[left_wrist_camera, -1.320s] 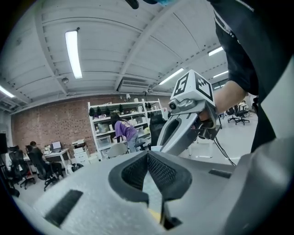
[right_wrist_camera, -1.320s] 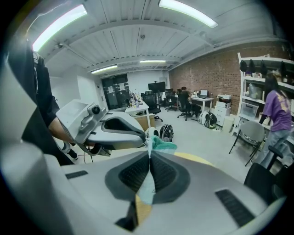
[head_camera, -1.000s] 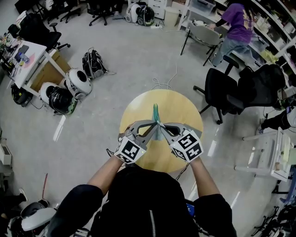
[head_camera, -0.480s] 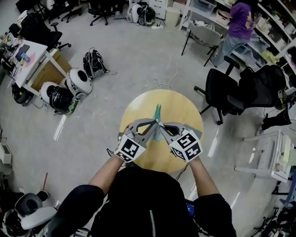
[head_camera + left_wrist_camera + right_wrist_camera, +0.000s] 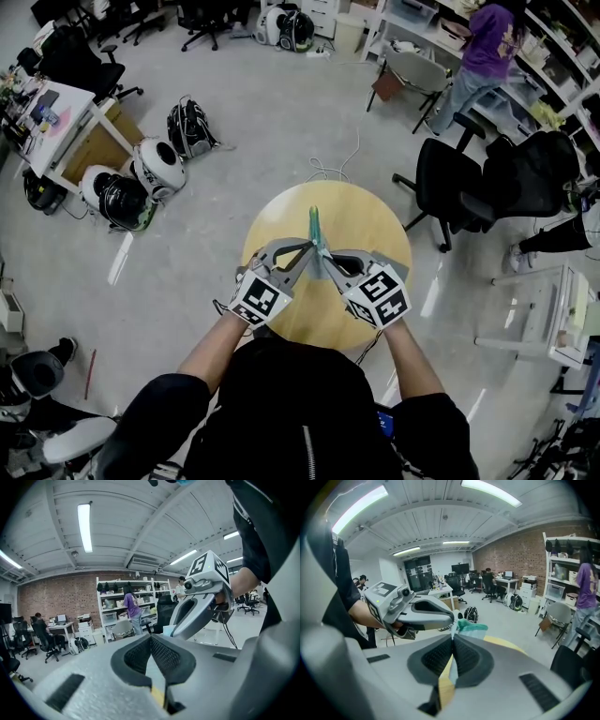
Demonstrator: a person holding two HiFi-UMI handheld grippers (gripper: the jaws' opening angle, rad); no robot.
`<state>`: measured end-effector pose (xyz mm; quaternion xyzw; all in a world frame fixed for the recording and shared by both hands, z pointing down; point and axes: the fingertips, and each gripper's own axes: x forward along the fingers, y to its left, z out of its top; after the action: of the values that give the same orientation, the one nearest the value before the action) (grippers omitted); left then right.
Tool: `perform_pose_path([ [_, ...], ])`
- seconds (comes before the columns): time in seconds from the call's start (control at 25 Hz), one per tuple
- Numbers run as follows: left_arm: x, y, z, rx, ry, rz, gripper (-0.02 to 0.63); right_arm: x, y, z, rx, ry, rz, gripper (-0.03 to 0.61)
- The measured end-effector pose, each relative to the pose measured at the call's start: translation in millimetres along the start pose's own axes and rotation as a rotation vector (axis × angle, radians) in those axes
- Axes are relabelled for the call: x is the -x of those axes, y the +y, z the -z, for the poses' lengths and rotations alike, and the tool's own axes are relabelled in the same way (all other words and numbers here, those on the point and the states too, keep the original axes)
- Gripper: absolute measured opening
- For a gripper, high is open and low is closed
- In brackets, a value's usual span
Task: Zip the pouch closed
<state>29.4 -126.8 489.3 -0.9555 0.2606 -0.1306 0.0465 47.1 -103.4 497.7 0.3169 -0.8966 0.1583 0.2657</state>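
Observation:
A thin teal pouch (image 5: 315,231) stands on edge above the round yellow table (image 5: 375,225), seen end-on in the head view. My left gripper (image 5: 313,251) comes in from the left and my right gripper (image 5: 324,255) from the right; their tips meet at the pouch's near end. In the left gripper view the left gripper (image 5: 151,638) is shut on a pale strip of the pouch (image 5: 153,670), with the right gripper's body just beyond. In the right gripper view the right gripper (image 5: 453,638) is shut on the pouch edge, the teal pouch (image 5: 471,626) showing past the tips.
A black office chair (image 5: 452,187) stands right of the table, and a person (image 5: 483,52) works at shelves at the far right. Helmets (image 5: 155,169) and a backpack (image 5: 190,129) lie on the floor to the left. A cable (image 5: 330,171) runs behind the table.
Both grippers keep their hold and place. The pouch's top end sways slightly right, then back left. The person at the shelves has shifted.

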Motion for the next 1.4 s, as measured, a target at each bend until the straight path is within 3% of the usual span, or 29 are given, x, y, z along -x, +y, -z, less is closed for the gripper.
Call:
perform_pose_path([
  [0.72, 0.6, 0.9, 1.8, 0.066, -0.006, 0.011, 0.005, -2.5, 2.9, 5.0, -0.017, 0.013, 0.000, 0.005],
  [0.96, -4.6, -14.2, -3.7, -0.010, 0.021, 0.038, 0.004, 4.0, -5.1, 8.9, -0.075, -0.009, -0.022, 0.011],
  [1.4, -0.6, -19.1, -4.2, -0.028, 0.030, 0.050, 0.005, -3.0, -1.4, 6.5, -0.099, -0.025, -0.028, 0.021],
])
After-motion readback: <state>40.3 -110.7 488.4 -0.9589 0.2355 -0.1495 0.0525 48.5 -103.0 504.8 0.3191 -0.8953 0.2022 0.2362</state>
